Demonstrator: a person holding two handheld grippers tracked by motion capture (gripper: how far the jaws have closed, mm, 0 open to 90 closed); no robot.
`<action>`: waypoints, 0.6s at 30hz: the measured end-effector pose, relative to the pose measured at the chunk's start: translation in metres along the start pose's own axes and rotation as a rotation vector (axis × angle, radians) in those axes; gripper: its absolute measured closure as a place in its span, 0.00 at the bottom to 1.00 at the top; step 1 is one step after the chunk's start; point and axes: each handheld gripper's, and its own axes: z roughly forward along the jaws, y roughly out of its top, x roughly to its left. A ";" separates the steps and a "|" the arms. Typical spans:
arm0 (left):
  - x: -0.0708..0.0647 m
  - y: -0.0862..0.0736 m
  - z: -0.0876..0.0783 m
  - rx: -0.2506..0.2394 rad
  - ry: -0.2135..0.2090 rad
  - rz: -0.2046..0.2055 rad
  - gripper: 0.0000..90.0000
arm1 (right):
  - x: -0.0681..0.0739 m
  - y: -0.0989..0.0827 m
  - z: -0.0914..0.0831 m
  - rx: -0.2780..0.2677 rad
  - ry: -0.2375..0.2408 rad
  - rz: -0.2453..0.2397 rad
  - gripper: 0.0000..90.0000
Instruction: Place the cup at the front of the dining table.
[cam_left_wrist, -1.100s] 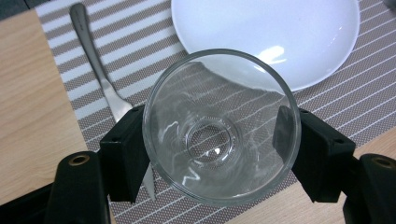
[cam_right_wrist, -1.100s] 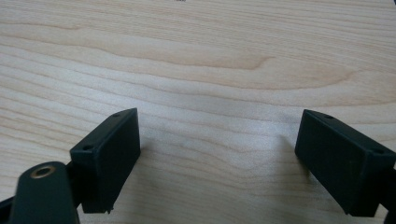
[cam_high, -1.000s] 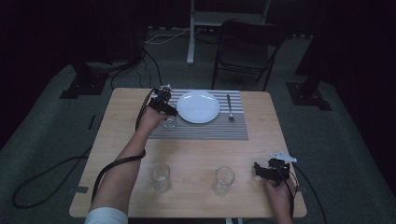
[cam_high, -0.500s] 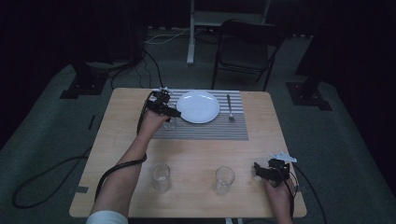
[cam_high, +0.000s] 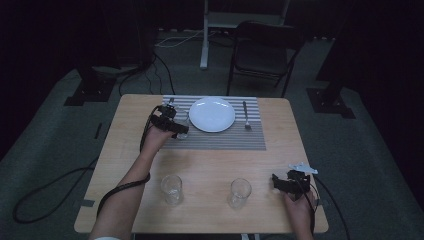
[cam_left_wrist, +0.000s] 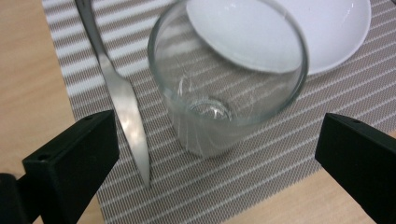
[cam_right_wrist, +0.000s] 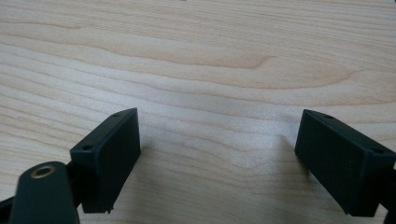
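High view: the right gripper (cam_high: 291, 183) rests wide open on the near desk (cam_high: 210, 165) edge — unmoved. Farther off, the left gripper (cam_high: 170, 122) has crept forward onto the striped mat (cam_high: 220, 137); its open jaws now flank a glass (cam_left_wrist: 224, 88), untouched — a grasp seems near.

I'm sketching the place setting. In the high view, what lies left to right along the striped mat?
Left gripper at a glass, then white plate, then fork.
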 end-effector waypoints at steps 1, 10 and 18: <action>0.001 -0.002 0.000 0.005 -0.011 0.000 0.00 | 0.000 0.000 0.000 0.000 0.000 0.000 0.15; 0.001 -0.021 -0.003 0.030 -0.020 0.046 0.00 | 0.000 0.000 0.000 0.000 0.000 0.000 0.15; 0.008 -0.042 -0.013 0.015 -0.033 0.034 0.00 | 0.000 0.000 0.000 0.000 0.000 0.000 0.15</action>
